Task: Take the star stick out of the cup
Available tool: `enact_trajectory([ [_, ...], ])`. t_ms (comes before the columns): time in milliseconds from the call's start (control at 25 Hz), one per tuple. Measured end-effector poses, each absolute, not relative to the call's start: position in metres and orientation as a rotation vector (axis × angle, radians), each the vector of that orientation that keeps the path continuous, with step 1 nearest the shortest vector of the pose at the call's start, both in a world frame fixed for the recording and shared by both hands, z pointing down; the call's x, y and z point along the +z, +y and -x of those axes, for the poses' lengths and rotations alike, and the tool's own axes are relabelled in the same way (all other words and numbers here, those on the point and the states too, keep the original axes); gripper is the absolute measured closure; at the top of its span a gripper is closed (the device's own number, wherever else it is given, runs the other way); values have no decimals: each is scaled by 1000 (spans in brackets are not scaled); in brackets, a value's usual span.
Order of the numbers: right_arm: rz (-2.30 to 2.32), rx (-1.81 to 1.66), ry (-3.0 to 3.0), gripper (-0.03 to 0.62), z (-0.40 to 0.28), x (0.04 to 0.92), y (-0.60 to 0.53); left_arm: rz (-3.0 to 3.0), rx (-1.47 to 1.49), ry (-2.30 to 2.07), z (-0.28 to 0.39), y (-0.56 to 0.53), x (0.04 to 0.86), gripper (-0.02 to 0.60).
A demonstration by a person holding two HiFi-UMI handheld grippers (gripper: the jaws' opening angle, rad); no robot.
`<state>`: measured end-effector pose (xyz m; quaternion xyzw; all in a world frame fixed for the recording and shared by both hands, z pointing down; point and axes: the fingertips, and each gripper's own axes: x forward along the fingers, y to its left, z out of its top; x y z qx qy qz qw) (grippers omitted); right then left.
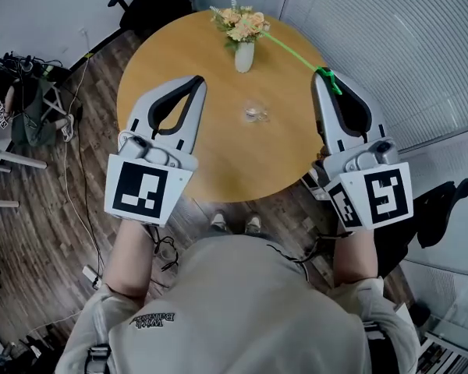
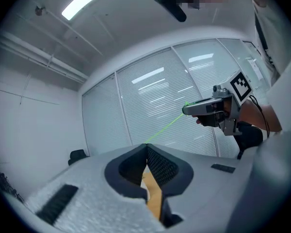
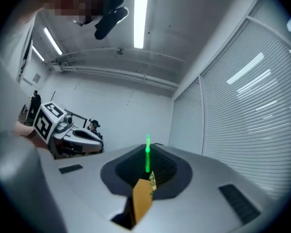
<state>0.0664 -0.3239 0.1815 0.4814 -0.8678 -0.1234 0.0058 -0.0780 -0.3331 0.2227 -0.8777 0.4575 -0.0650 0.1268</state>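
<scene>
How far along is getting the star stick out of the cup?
Done: the thin green star stick is out of the small clear glass cup, which stands on the round wooden table. In hand: the right gripper is shut on the stick. Remaining: perhaps only setting it down.

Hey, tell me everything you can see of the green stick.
The green stick is thin, straight and bright green, plastic by the look. The right tongs are shut on one end, with a short green bit showing beside the tips. It slants toward the flower vase, held over the round table, outside the small glass cup. No star shape can be made out.
</scene>
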Motion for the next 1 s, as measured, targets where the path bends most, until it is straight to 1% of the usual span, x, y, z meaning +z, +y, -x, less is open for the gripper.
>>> enact_trajectory([
  [160, -1608, -355, -2794, 556, -79, 161, -303, 2538, -137, 1328, 82, -316, 200, 560],
  [320, -1625, -348, -2804, 556, -84, 160, -290, 2537, -123, 1298, 78, -305, 193, 560],
  [720, -1592, -253, -2743, 556, -92, 193, -273, 2650, -106, 1313, 74, -287, 215, 560],
  [1000, -1522, -259, -2702, 556, -84, 215, -272, 2672, -184, 1333, 72, -290, 245, 560],
])
